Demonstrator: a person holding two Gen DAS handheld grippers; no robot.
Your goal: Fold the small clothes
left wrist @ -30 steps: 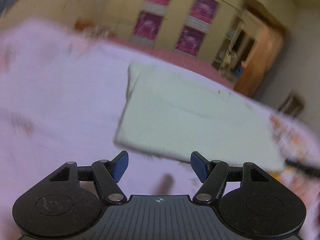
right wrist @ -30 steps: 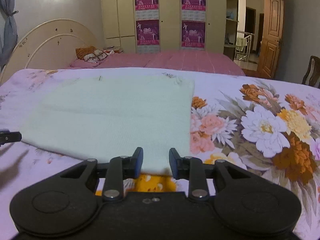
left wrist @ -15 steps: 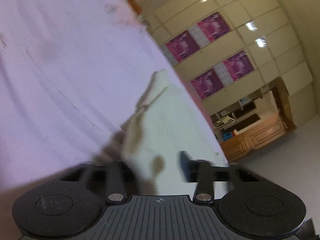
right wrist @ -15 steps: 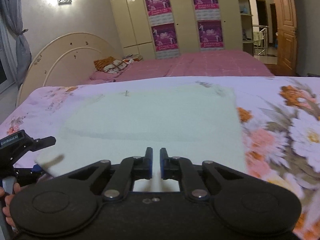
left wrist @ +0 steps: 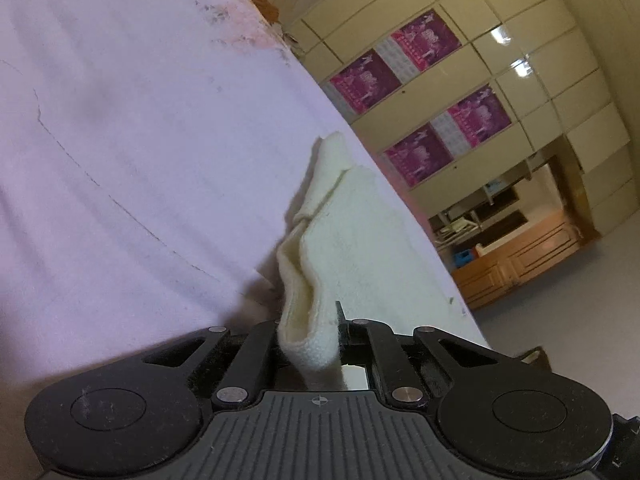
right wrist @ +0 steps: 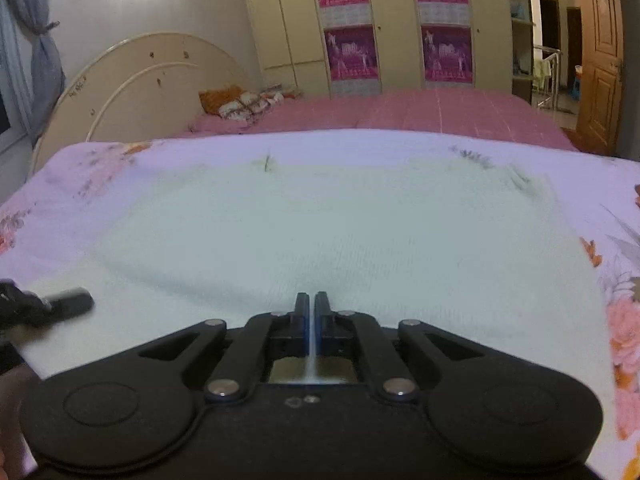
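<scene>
Cloth [right wrist: 340, 240], cream and finely knit: lay spread flat over the lilac floral bedspread [right wrist: 624, 240], far edge towards the pink bed [right wrist: 460, 112] behind, near edge running under the right tongs [right wrist: 311, 308]. Had just been closing, those tongs, and stood drawn together on that near edge, only a thin pale strip of fabric showing between the pads. Seen from the left wrist, tilted hard: same cloth [left wrist: 372, 240] against the bedspread [left wrist: 120, 140], its side edge pulled up off the bed into a loose standing fold. Left tongs [left wrist: 316, 332] likewise just closed, pinching the lower end of that fold, fabric bulging out over the jaws and hiding most of the pads. Showed again in the right wrist view as a blurred dark shape [right wrist: 60, 304] at the cloth's left side, well apart from the right tongs. Beyond the bed: curved cream headboard [right wrist: 140, 92] on the left, patterned pillows [right wrist: 240, 102] at its foot, cream wardrobe [right wrist: 400, 20] hung with four magenta posters [right wrist: 446, 54], brown wooden door [right wrist: 600, 60] on the far right.
</scene>
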